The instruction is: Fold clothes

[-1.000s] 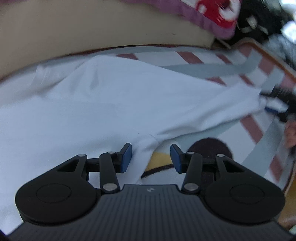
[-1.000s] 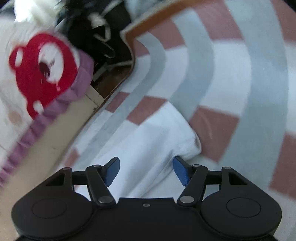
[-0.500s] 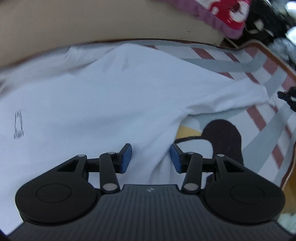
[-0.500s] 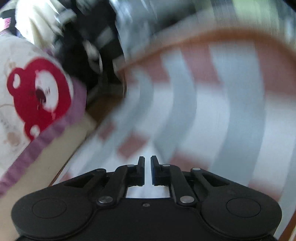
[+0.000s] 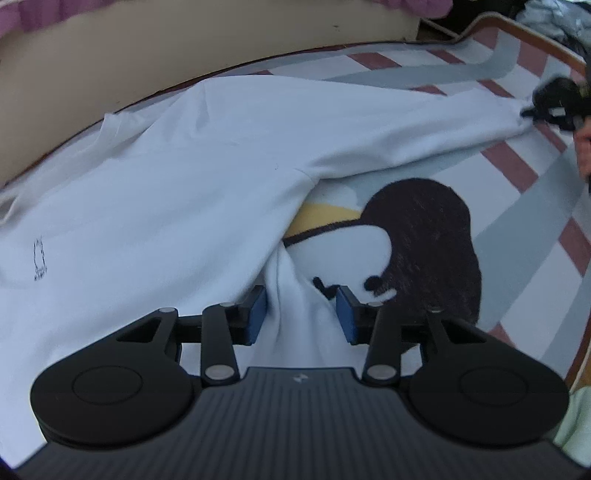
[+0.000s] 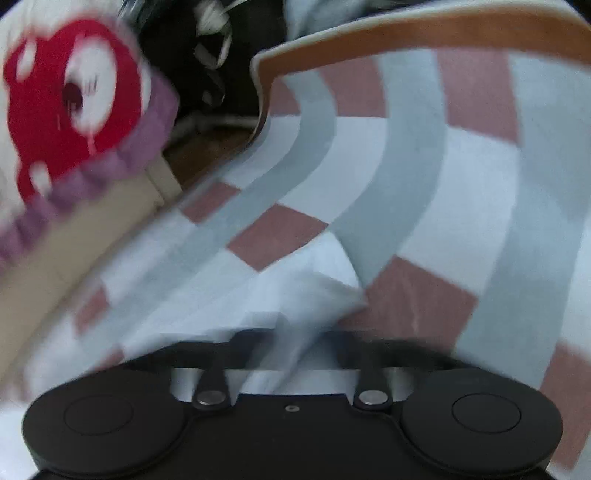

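Observation:
A white long-sleeved shirt (image 5: pixel 155 206) lies spread on a patterned rug (image 5: pixel 524 236), with a small dark print on its chest. My left gripper (image 5: pixel 300 310) is open, its blue pads either side of a raised fold at the shirt's side edge. One sleeve (image 5: pixel 424 122) stretches to the far right, where my right gripper (image 5: pixel 554 105) sits at the cuff. In the right wrist view the sleeve end (image 6: pixel 295 295) lies between the blurred jaws of the right gripper (image 6: pixel 291 343); the blur hides their state.
The rug has a penguin picture (image 5: pixel 424 236) and grey and pink stripes. A beige bed base (image 5: pixel 184 51) with a purple-edged quilt bearing a red bear (image 6: pixel 70 99) runs along the far side. Dark clutter (image 6: pixel 207 55) lies beyond the rug's brown edge (image 6: pixel 424 33).
The right gripper was open over the sleeve end, then shut, and is now blurred at the cuff. The sleeve has been pulled out to the right. The left gripper moved down the shirt's side edge.

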A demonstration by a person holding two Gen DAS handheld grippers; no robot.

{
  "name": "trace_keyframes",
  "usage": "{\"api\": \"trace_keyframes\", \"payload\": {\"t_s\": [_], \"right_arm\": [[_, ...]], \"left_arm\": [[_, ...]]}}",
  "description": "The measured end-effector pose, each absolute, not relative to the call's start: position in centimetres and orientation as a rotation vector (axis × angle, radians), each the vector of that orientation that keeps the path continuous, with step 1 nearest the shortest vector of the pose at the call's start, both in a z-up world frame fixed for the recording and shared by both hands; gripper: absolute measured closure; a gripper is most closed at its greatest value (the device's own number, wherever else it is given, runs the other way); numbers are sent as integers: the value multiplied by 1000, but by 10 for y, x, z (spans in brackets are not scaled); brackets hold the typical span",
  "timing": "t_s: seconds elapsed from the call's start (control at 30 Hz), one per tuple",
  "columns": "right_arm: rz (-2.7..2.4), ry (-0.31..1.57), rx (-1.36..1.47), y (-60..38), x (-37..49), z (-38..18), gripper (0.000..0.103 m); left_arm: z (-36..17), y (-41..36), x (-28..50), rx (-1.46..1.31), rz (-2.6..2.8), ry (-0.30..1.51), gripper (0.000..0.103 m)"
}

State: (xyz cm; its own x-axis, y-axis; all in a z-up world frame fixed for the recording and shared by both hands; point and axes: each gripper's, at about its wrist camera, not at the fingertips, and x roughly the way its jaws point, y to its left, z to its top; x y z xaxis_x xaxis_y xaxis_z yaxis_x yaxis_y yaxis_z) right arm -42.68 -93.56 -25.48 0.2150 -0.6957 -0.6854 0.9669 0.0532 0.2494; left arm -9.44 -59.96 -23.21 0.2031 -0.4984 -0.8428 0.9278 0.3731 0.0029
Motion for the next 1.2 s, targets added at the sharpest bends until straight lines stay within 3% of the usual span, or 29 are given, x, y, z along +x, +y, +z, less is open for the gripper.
{"api": "trace_keyframes", "payload": {"t_s": [0.17, 0.3, 0.53, 0.57, 0.63, 0.67, 0.8, 1.0, 1.2], "right_arm": [[-1251, 104, 650, -894, -467, -206, 98], [-1298, 356, 643, -895, -477, -238, 98], [-1411, 618, 555, -901, -460, -262, 95], [-1436, 659, 526, -900, -456, -262, 92], [-1528, 765, 472, -900, -446, -257, 66], [-1576, 792, 476, -900, -443, -252, 64], [-1348, 594, 731, -884, -440, -212, 64], [-917, 508, 725, -834, -337, -142, 63], [-556, 486, 711, -752, -221, -83, 62]], "left_arm": [[-232, -587, -82, 515, -1112, 931, 66], [-230, -585, -75, 485, -1122, 978, 66], [-218, -572, -57, 443, -1142, 1101, 66], [-214, -567, -53, 426, -1152, 1112, 66], [-200, -551, -52, 427, -1167, 1074, 65], [-191, -542, -54, 452, -1170, 1019, 64], [-154, -495, -62, 525, -1204, 847, 57], [-137, -420, -12, 530, -988, 806, 53], [-149, -350, 62, 463, -607, 879, 53]]}}
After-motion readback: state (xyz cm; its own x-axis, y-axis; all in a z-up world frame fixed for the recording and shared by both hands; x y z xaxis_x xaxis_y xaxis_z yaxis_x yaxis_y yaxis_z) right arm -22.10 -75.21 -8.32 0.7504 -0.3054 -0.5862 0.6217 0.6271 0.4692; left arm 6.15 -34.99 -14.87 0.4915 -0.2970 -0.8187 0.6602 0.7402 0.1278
